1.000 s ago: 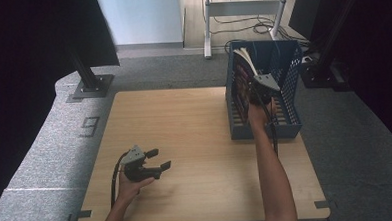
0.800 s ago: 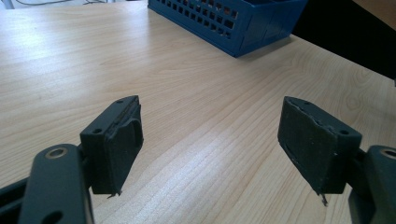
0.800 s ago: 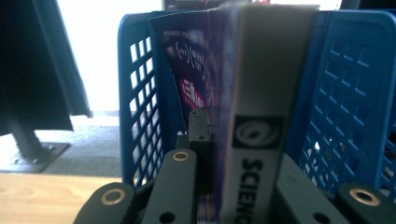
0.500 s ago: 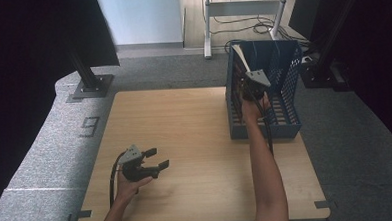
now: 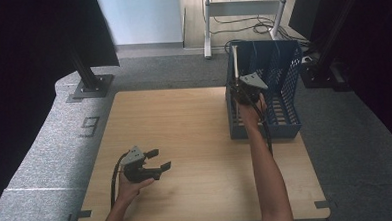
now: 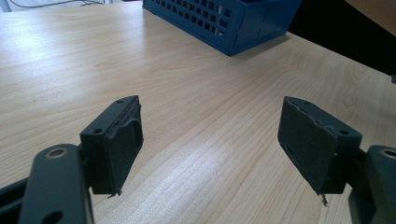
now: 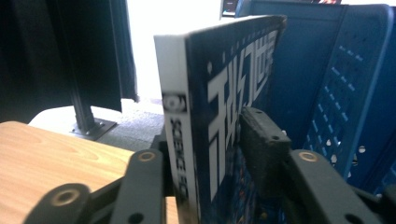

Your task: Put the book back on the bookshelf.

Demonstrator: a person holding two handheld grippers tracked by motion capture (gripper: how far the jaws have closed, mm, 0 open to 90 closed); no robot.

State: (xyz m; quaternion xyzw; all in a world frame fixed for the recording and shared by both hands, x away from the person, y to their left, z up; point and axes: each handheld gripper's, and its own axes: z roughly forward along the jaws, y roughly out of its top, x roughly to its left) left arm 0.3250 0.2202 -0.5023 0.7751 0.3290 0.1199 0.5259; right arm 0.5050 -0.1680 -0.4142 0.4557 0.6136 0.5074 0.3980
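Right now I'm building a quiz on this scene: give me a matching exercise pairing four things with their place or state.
1. book
2. blue basket
3. left gripper
4. right gripper

a. open, low over bare wood
b. at the table's far right corner
c. upright, at the basket's left wall
d. jaws either side of the book, just been opening

Pairs: 1-c, 2-b, 3-a, 4-d

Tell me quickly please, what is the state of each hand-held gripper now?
Left hand-held gripper: open, holding nothing, over the table.
Right hand-held gripper: jaws just been opening, book between them at the blue crate; whether the pads press it cannot be told.
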